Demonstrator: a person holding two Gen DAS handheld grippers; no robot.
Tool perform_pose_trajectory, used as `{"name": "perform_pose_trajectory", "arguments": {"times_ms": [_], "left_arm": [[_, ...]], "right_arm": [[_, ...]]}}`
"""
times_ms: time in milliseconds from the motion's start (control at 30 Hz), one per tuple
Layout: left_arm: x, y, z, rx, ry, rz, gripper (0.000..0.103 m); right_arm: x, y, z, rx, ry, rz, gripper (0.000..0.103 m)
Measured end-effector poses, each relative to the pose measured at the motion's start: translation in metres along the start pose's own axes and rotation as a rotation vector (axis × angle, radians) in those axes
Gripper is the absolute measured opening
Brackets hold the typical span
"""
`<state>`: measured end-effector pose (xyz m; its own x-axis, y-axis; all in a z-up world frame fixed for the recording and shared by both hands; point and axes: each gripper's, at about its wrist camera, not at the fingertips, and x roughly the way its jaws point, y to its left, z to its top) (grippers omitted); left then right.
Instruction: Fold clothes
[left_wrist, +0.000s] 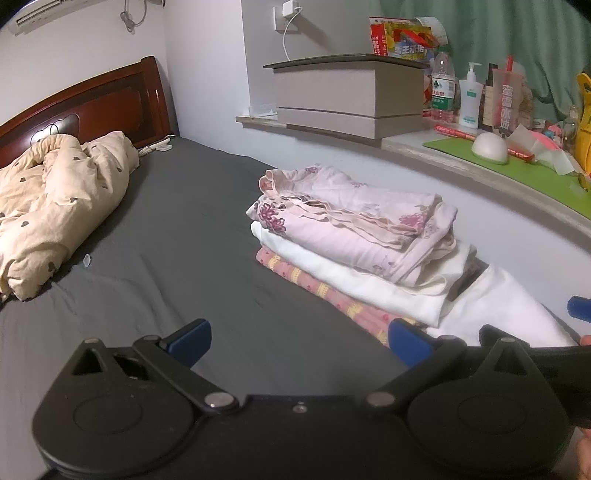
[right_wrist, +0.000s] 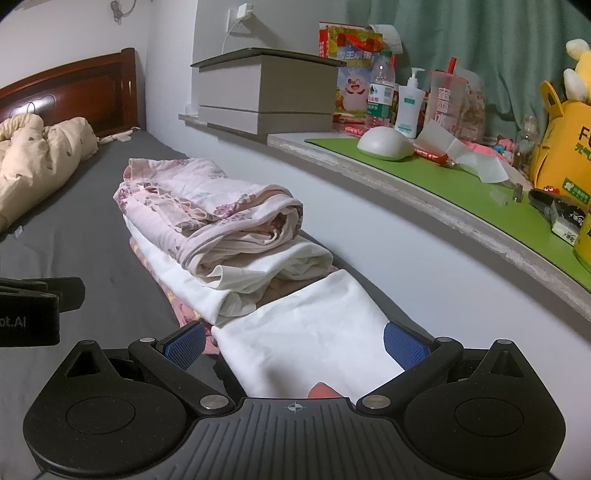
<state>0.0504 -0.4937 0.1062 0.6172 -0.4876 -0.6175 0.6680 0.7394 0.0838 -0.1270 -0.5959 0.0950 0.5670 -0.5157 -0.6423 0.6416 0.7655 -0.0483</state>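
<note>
A stack of folded clothes lies on the grey bed sheet beside the wall: a pink floral piece on top, a white one under it, a pink patterned one at the bottom. A white folded cloth lies in front of the stack. My right gripper is open, its blue pads on either side of this white cloth. My left gripper is open over the bare sheet, left of the stack, with nothing between its fingers.
A crumpled beige quilt lies at the head of the bed by the wooden headboard. Along the right runs a windowsill with a green mat, boxes, bottles, a cup and a yellow bag. A fingertip shows at the right gripper's base.
</note>
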Motion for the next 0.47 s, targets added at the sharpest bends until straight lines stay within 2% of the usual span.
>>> {"name": "perform_pose_trajectory", "arguments": {"times_ms": [467], "left_arm": [[0.0005,-0.0039,-0.0005,-0.007,-0.001,-0.025,0.103]], "right_arm": [[-0.0008,-0.0008,-0.0012,0.0,-0.003,-0.007,0.103]]}}
